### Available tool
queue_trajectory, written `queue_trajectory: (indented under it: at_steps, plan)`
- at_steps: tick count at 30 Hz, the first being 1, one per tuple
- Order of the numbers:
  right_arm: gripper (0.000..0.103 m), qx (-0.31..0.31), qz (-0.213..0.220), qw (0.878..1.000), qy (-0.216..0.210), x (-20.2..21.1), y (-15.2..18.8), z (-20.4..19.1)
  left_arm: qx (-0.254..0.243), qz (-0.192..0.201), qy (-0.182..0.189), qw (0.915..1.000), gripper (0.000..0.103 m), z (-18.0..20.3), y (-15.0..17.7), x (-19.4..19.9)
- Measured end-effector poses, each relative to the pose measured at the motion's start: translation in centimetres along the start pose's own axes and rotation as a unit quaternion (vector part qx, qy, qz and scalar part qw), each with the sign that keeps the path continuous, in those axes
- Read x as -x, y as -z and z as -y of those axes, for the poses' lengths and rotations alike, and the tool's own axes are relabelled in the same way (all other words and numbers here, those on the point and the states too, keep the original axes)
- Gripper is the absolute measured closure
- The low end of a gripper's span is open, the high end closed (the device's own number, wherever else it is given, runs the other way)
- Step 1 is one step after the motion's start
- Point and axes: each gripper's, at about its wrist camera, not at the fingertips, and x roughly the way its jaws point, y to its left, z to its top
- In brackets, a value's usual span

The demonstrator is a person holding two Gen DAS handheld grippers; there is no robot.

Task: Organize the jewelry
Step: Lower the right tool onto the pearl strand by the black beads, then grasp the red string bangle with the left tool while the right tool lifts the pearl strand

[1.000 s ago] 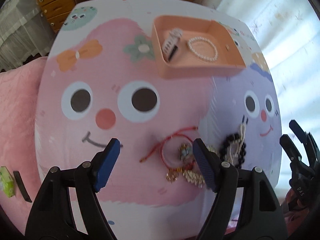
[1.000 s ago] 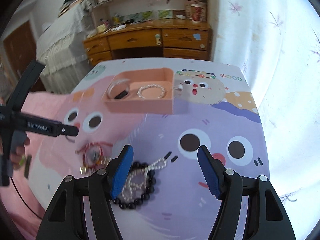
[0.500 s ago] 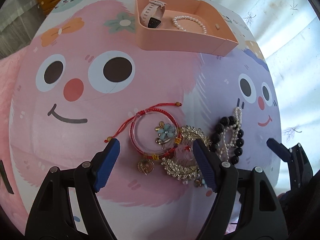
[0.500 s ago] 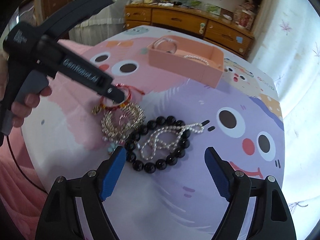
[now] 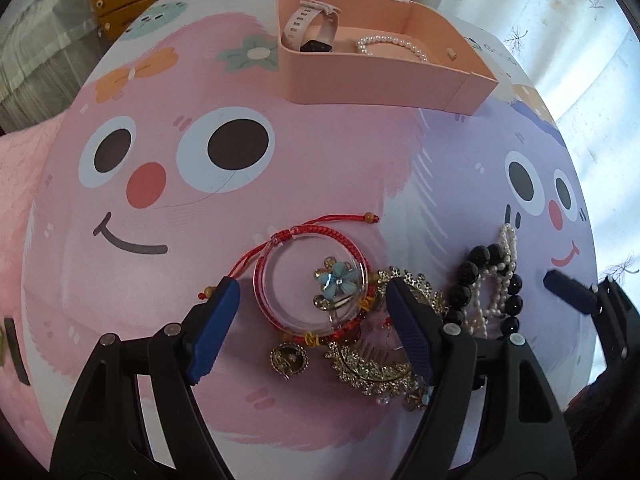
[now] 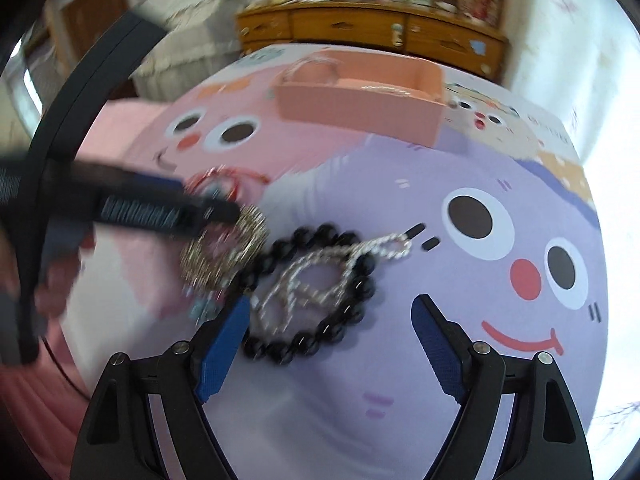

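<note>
Table [image 5: 120, 208]: cartoon faces are printed across its pink and lilac top. A wooden dresser [image 6: 372, 28] is seen beyond its far edge, at 12 o'clock in the right wrist view.

Box [image 5: 372, 80]: peach, open-topped, set near the far edge, at 12 o'clock from the jewelry heap. A pink watch [image 5: 308, 28] is held in its left part and a pearl bracelet [image 5: 392, 46] lies to the right of that.

Left tool [image 5: 312, 320]: held open, steeply nose-down over the heap. The clear bangle [image 5: 280, 300] is framed between its blue pads; no contact can be made out. Its right pad is laid across the view of the gold pieces.

Right tool [image 6: 324, 344]: its jaws have just been opening and are now wide. The lower arc of the black beads [image 6: 312, 344] is seen between the pads, unpinched; that view is blurred by motion.

Heap, largest first:
- black beads, a loop at 3 o'clock of the bangle, with a pearl strand [image 5: 504, 276] tangled through it;
- clear bangle with a red cord bracelet [image 5: 320, 232] lying around and over it;
- gold rhinestone piece [image 5: 372, 368] at 5 o'clock of the bangle, touching the red cord;
- blue flower clip [image 5: 338, 282] inside the bangle's ring;
- small gold round piece [image 5: 289, 358] at 6 o'clock of the bangle.
</note>
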Motion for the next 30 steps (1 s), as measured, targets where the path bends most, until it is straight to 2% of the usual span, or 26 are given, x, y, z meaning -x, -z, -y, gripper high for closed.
queue_trajectory:
  at_steps: [3, 5, 7, 10, 11, 14, 16, 17, 24, 30]
  plan:
    - [0.025, -0.034, 0.003, 0.999, -0.009, -0.9, -1.2, 1.3, -0.003, 0.013, -0.007, 0.9999, 0.031, 0.2, 0.2, -0.1]
    - [0.035, -0.048, -0.001, 0.999, -0.015, -1.7, -1.7, 1.7, -0.001, 0.018, -0.009, 0.9998, 0.031, 0.2, 0.3, -0.1]
    - [0.042, -0.047, -0.007, 0.999, -0.019, -2.1, -2.0, 1.7, 0.001, 0.026, -0.011, 0.9996, 0.033, 0.2, 0.4, 0.0]
    - [0.052, -0.035, -0.006, 0.999, -0.02, -2.3, -2.4, 1.5, 0.001, 0.037, -0.011, 0.9993, 0.042, 0.3, 0.6, 0.3]
    - [0.058, -0.034, -0.007, 0.999, -0.022, -2.3, -2.4, 1.5, 0.001, 0.037, -0.012, 0.9992, 0.043, 0.4, 0.7, 0.3]
    - [0.068, -0.042, -0.003, 0.999, -0.024, -2.7, -2.7, 1.8, 0.009, 0.043, -0.011, 0.999, 0.043, 0.3, 0.8, 0.5]
    - [0.071, -0.05, -0.003, 0.998, -0.033, -3.0, -3.0, 2.0, 0.011, 0.045, -0.011, 0.9989, 0.043, 0.3, 0.8, 0.5]
    - [0.077, -0.051, -0.003, 0.998, -0.037, -2.9, -3.0, 2.0, 0.011, 0.045, -0.011, 0.9989, 0.044, 0.2, 0.9, 0.5]
    - [0.086, -0.057, 0.007, 0.998, -0.038, -1.8, -2.7, 2.3, 0.018, 0.047, -0.009, 0.9987, 0.044, -0.2, 1.0, 0.7]
    - [0.101, -0.058, 0.02, 0.997, -0.037, -1.0, -3.1, 2.2, 0.017, 0.063, -0.011, 0.9978, 0.044, -0.7, 1.2, 1.7]
